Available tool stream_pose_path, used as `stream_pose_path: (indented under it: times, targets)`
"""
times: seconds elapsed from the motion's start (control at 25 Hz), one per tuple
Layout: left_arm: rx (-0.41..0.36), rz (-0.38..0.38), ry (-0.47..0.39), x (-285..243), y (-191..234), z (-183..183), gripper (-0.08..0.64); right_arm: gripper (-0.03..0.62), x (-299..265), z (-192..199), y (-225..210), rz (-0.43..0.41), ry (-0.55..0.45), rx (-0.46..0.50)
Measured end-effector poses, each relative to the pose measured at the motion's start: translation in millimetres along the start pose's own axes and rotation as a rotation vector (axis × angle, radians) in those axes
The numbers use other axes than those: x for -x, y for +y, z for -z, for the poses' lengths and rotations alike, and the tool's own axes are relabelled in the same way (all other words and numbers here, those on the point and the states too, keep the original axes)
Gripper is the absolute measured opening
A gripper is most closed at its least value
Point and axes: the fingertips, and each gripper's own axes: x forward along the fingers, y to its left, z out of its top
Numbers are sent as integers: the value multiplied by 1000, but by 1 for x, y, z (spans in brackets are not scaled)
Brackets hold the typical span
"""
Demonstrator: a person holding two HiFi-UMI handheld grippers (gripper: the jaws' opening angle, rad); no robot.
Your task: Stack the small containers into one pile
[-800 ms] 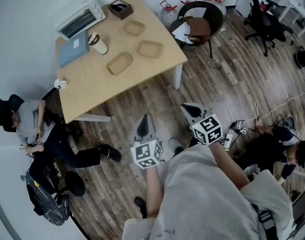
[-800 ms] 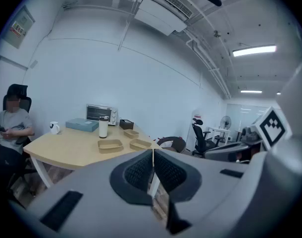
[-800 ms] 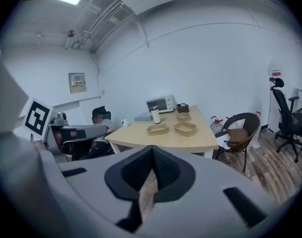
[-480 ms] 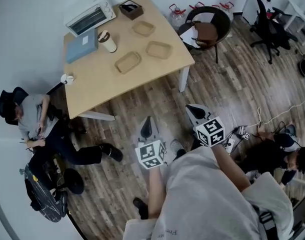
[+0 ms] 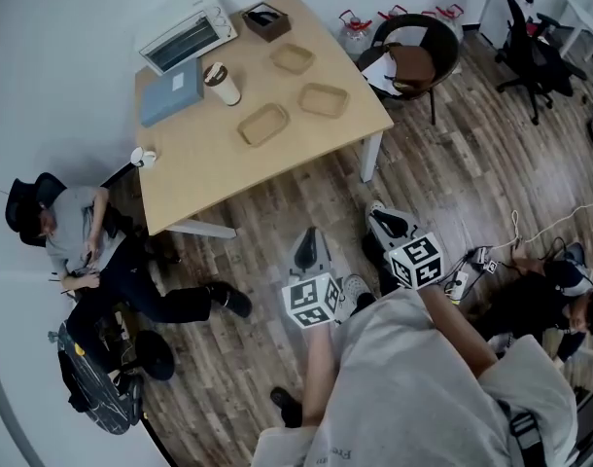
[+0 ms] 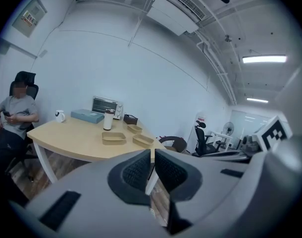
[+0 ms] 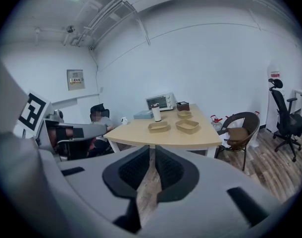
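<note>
Tan containers lie unstacked — the approach comes first.
Three small containers (image 5: 263,124) sit apart on the tabletop (image 5: 199,173), well away from both grippers; the next move calls for stepping closer and opening one gripper over a container. The left gripper (image 5: 306,249) and right gripper (image 5: 387,224) have jaws nearly together — holding nothing.

dark box (image 5: 266,21): contents perhaps too small | right-hand person (image 5: 541,298): cut by edge

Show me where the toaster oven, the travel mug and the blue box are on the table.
toaster oven (image 5: 188,43), head view, on its front door.
travel mug (image 5: 226,90), head view, on its white body.
blue box (image 5: 171,91), head view, on the middle of its top.
</note>
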Motion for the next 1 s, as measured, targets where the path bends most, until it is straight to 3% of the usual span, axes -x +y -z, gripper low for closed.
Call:
stream_pose_path:
  times: [0.24,0.36,0.52,1.0]
  targets:
    - [-10,-55,14,-19,23,-4,19,60,-28,-6,-19,-6,-8,-56]
    - [6,-90,19,-33,44,-10,76,84,-51,-15,-25,-19,-11,-61]
    - [17,-116,24,-57,64,-21,86,98,-78,-25,-38,-36,8,-59]
    - [36,-167,29,-153,99,-61,86,109,-173,-94,-85,-115,-5,-32]
